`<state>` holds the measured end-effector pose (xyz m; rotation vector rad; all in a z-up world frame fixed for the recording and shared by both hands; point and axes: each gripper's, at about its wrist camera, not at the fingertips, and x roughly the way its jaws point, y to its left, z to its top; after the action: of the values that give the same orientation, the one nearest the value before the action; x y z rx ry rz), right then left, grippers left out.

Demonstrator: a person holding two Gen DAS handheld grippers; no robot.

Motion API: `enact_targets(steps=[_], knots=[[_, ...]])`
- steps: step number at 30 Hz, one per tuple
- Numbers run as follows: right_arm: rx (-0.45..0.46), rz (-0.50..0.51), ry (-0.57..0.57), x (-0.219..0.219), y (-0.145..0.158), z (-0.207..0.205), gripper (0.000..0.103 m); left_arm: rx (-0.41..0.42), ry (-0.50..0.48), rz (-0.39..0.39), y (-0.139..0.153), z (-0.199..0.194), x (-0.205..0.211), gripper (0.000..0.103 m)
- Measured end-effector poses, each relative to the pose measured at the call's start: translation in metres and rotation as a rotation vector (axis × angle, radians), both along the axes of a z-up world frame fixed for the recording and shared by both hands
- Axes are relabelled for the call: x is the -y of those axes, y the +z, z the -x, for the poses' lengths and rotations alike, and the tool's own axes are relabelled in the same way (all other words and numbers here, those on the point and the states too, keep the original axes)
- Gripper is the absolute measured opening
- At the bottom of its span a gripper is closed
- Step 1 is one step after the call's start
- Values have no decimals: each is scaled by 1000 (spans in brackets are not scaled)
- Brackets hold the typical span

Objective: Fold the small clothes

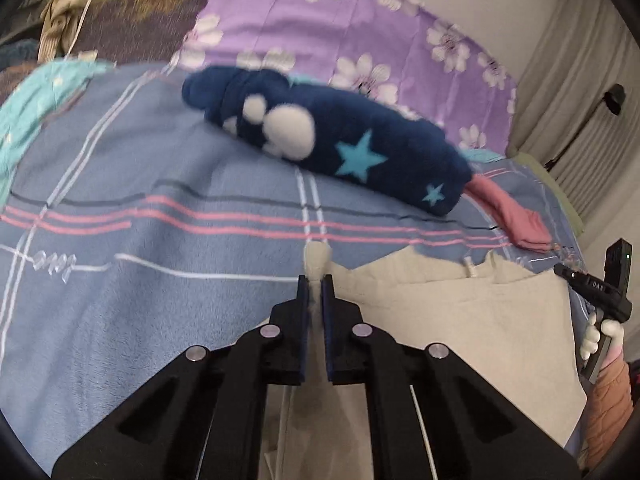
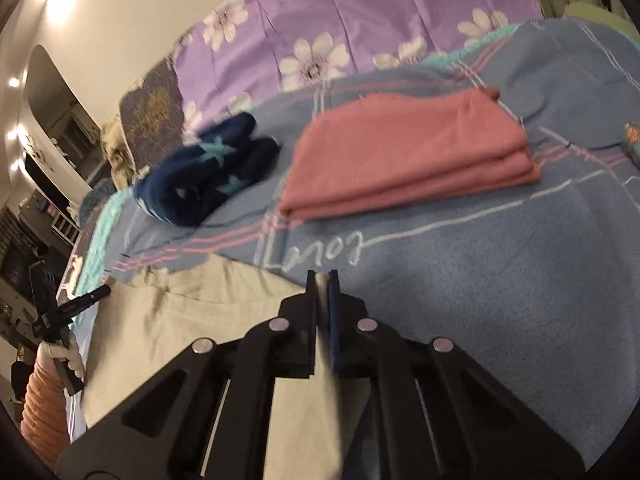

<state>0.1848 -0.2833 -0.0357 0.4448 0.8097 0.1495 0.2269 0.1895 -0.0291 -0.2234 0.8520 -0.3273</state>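
My left hand-held gripper [image 1: 315,280] and right hand-held gripper [image 2: 322,278] each pinch a corner of the beige garment [image 1: 440,320]; thin bites may slip, skewing the fold.

On the bed [image 1: 160,184] a blanket [image 2: 500,280] lay spread, with a flat garment [image 1: 460,320] at its near edge. The left gripper [image 1: 316,284] pinched the garment's left corner, the right gripper [image 2: 322,280] its right corner. Beyond it lay a rolled fleece piece [image 1: 340,140] to the left and a folded stack [image 2: 408,160] to the right — a flowered sheet [image 2: 360,20] behind both.
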Motion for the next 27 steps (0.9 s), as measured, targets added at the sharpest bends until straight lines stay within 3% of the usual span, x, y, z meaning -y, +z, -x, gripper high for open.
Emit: enact_targets(steps=[6, 10, 14, 17, 22, 27], knots=[[183, -33, 20, 0, 57, 16, 5, 149, 12, 22, 51, 27, -16, 6], [105, 19, 16, -8, 40, -20, 5, 100, 21, -29, 42, 4, -14, 6], [-58, 17, -9, -9, -18, -56, 5, -29, 26, -116, -3, -22, -9, 6], [-117, 28, -22, -9, -44, -59, 9, -93, 40, -132, -32, -29, -8, 7], [-94, 30, -48, 3, -35, -41, 14, -61, 66, -114, -26, -21, -16, 8], [-37, 41, -9, -3, -10, 4, 14, 57, 68, -27, 13, 20, -20, 11]])
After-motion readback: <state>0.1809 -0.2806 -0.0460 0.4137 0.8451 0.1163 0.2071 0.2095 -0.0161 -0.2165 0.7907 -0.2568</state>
